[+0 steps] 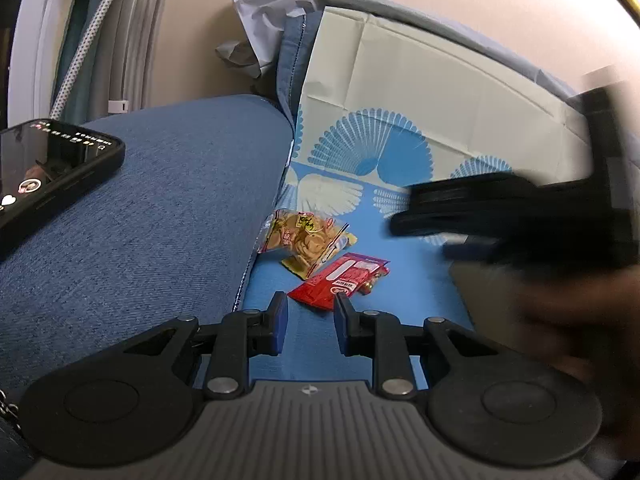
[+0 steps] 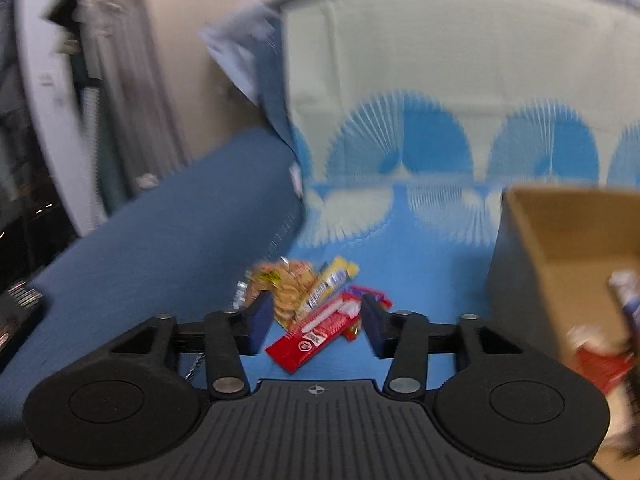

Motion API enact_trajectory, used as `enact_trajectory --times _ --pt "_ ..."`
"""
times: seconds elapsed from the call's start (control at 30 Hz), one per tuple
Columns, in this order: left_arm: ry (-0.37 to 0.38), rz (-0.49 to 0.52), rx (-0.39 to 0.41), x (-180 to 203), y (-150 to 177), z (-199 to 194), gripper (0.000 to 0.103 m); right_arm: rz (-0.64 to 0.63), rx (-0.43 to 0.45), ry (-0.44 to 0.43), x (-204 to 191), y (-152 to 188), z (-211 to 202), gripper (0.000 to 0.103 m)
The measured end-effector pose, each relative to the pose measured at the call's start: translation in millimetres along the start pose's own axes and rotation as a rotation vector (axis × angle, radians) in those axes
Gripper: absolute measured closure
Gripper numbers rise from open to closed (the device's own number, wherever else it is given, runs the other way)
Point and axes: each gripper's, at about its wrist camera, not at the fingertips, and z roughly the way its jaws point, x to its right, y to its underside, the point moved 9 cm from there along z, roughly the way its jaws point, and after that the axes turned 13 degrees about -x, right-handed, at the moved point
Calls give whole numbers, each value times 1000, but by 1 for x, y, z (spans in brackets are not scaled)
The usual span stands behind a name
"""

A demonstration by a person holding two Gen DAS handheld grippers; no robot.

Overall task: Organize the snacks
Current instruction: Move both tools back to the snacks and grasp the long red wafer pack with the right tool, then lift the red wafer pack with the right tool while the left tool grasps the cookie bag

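Observation:
A small pile of snacks lies on the blue patterned cloth beside the sofa arm. It holds a clear bag of biscuits, a red wrapped bar and a yellow wrapped bar. My left gripper is open and empty, just short of the red bar. My right gripper is open and empty, its fingers on either side of the red bar and above it; it shows blurred in the left wrist view. The right wrist view is motion-blurred.
A cardboard box with some wrapped snacks inside stands to the right of the pile. The blue sofa arm rises on the left with a black phone on it. The cloth-covered backrest stands behind.

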Motion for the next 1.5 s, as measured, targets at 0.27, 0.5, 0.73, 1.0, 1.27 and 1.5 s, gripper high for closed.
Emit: enact_trajectory --times 0.27,0.5,0.73,1.0,1.27,1.5 --pt "23 1 19 -2 1 -3 75 269 -300 21 3 10 124 35" --pt "40 -1 30 -3 2 -6 76 282 -321 -45 1 23 114 93" --pt "36 -10 46 -5 4 -11 76 130 -351 -17 -4 56 40 95" --pt "11 -4 39 -3 3 -8 76 17 -483 -32 24 121 -25 85" --pt "-16 18 2 0 5 1 73 -106 -408 53 19 128 -7 20" --pt "-24 28 -22 2 8 7 71 -150 -416 53 8 135 16 16"
